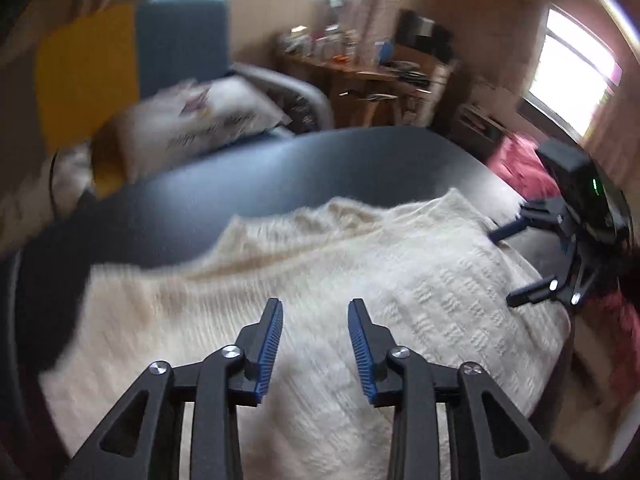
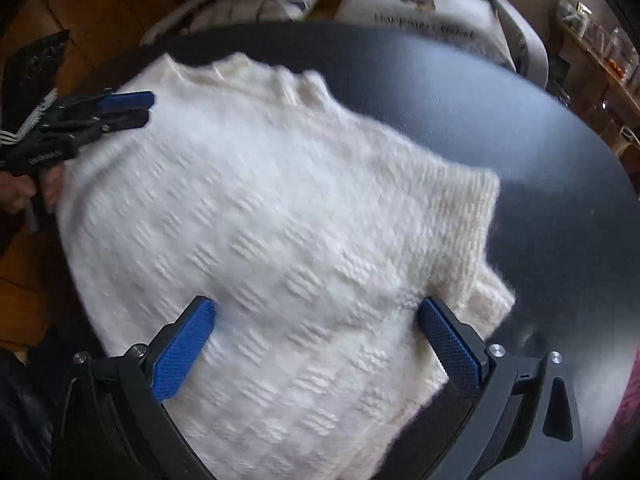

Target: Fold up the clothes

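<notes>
Now both grippers hang over the sweater, which lies flat on the dark table, w/ nothing pinched. Left gripper has jaws part spread, empty, above the knit. Right gripper is spread wide, also empty; a ribbed edge sits at approx. 2 o'clock from it. For a good fold, I think: take 2 corners of one side, pinch only the top layer, lift together, keep the edge straight.
</notes>
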### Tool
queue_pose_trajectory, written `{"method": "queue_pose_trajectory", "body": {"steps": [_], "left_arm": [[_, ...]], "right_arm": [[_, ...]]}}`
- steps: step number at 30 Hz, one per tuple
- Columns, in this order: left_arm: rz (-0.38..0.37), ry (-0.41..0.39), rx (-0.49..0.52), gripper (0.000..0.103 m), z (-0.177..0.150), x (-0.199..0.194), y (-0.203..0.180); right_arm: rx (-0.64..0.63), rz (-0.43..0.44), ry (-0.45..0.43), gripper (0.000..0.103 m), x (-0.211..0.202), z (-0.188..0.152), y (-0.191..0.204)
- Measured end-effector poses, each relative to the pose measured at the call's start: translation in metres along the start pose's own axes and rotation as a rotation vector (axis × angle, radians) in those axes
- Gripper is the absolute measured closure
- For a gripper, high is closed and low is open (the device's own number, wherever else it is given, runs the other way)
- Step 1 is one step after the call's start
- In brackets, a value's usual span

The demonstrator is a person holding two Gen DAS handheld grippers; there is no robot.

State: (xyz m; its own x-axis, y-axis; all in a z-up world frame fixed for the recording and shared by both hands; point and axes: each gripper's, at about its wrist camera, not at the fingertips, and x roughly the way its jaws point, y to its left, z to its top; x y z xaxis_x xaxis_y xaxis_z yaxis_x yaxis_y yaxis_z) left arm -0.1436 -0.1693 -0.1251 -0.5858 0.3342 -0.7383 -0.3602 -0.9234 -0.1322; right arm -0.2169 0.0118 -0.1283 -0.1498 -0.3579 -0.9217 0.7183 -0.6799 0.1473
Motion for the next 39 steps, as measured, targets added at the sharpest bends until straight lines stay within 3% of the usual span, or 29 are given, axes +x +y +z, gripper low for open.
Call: {"method": "queue_pose_trajectory", "body": {"steps": [3,6,9,14,18,21,27,32,36,39], "left_arm": [[-0.064,0.024,0.176,0.062,0.019,0.005,-0.004],[-0.092,0.115,0.332,0.059,0.032,0.026,-0.008],[-0.147,0.239,0.378,0.059,0.038,0.054,-0.001],[-0.245,0.336,0.344,0.059,0.043,0.084,0.014],[-0.276,0.333,0.292,0.061,0.043,0.087,0.019],[-0.261,0.303,0.293,0.098,0.038,0.079,0.015],[-0.189,0.113,0.262,0.099,0.035,0.039,0.01],[-0.068,0.166,0.2,0.098,0.032,0.073,0.02],[-0.048,0.156,0.206,0.097,0.029,0.077,0.015],[-0.045,0.141,0.177,0.09,0.032,0.066,0.016]], "right_arm": [[-0.031,0.041,-0.033,0.0,-0.008,0.008,0.015],[-0.061,0.054,-0.027,0.0,-0.004,0.003,0.017],[-0.103,0.054,-0.02,0.0,-0.004,-0.015,0.014],[-0.096,0.091,-0.032,0.0,0.002,-0.035,-0.006],[-0.082,0.11,-0.045,0.0,0.0,-0.044,-0.017],[-0.076,0.081,-0.062,0.0,0.006,-0.04,-0.012],[-0.052,0.038,-0.117,0.0,0.017,-0.024,-0.013],[-0.002,-0.039,-0.075,0.0,0.03,-0.028,-0.018],[0.029,-0.028,-0.085,0.0,0.034,-0.037,-0.019],[0.037,-0.022,-0.08,0.0,0.029,-0.035,-0.019]]}}
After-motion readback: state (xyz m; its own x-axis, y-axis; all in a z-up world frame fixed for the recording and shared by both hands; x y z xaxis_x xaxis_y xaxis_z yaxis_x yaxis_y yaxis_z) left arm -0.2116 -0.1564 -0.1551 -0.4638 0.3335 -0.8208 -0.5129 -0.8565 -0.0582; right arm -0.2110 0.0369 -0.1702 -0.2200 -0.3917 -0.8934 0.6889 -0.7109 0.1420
